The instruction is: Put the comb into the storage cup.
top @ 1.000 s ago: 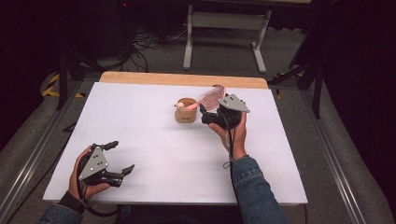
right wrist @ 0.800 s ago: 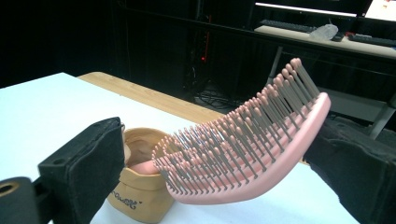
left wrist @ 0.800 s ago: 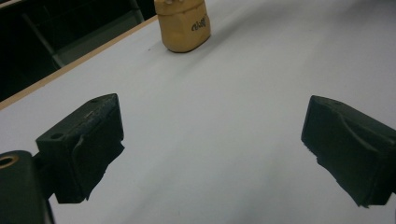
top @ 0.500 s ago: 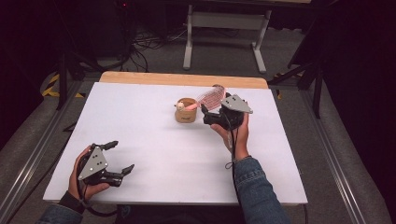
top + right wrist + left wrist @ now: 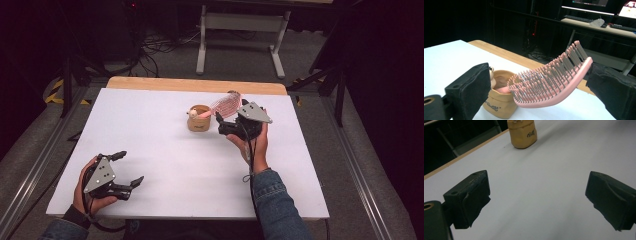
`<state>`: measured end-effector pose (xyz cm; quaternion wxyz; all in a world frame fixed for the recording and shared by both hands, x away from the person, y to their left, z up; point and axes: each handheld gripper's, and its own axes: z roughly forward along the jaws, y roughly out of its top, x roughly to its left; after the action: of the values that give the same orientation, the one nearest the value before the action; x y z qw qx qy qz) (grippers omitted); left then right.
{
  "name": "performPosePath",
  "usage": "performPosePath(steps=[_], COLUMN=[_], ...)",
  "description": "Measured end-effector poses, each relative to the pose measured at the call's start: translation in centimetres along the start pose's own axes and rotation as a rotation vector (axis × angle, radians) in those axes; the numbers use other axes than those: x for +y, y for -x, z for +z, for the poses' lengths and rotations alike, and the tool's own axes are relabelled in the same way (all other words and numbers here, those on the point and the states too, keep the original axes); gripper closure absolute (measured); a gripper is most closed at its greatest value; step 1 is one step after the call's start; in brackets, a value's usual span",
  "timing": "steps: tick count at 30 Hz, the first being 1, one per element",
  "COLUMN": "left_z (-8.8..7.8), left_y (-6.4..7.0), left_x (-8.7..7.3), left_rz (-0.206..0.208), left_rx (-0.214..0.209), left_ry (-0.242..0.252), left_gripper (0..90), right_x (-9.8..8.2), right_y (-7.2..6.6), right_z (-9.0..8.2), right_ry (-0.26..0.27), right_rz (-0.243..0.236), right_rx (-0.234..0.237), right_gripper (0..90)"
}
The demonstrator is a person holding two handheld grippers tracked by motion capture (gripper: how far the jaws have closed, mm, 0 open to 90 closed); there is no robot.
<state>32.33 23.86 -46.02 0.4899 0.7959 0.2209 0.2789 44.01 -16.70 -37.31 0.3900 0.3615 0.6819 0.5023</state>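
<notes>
You are working on a flat white tabletop (image 5: 165, 145) with a light wooden strip (image 5: 195, 85) along its far edge; beyond it lie grey floor, tangled cables and a pale metal stand (image 5: 240, 30) in a dark room. Take the small tan paper-look pot (image 5: 199, 119) as your landmark: it stands toward the far middle of the white surface, near the wooden strip, and wide bare white stretches lie to its left and on the near side of it. Your left gripper (image 5: 124, 170) sits well to the near left of the pot, close to the table's near edge, its jaws spread wide with nothing between them (image 5: 536, 197). There is one pot and one pink plastic hairbrush with rows of bristles (image 5: 549, 82); the brush's handle end dips into the pot and its head slants up and away to the pot's right. Your right gripper (image 5: 227, 125) is just right of the pot, jaws parted on either side of the brush head; whether either jaw touches it I cannot tell.
</notes>
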Motion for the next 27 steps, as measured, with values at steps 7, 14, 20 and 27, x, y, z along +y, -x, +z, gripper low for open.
performPosePath(steps=[7,14,20,27], left_z=[0.0,0.0,0.0,-0.1], left_y=[0.0,0.0,0.0,0.0], left_x=[0.0,0.0,0.0,0.0], left_rz=[-0.004,-0.001,0.001,-0.003], left_rx=[0.002,0.002,0.005,0.006], left_ry=[0.004,0.002,0.003,0.01], left_gripper=[6.7,6.7,6.6,6.8], right_x=[0.4,0.3,0.2,-0.2], right_y=[-0.5,-0.8,-1.4,-1.7], right_z=[-0.9,-1.7,-2.6,-3.3], right_ry=[0.001,0.009,0.016,0.027], right_rz=[-0.031,-0.033,-0.071,-0.078], right_rx=[0.028,0.054,0.059,0.076], right_gripper=[5.4,5.5,5.4,5.2])
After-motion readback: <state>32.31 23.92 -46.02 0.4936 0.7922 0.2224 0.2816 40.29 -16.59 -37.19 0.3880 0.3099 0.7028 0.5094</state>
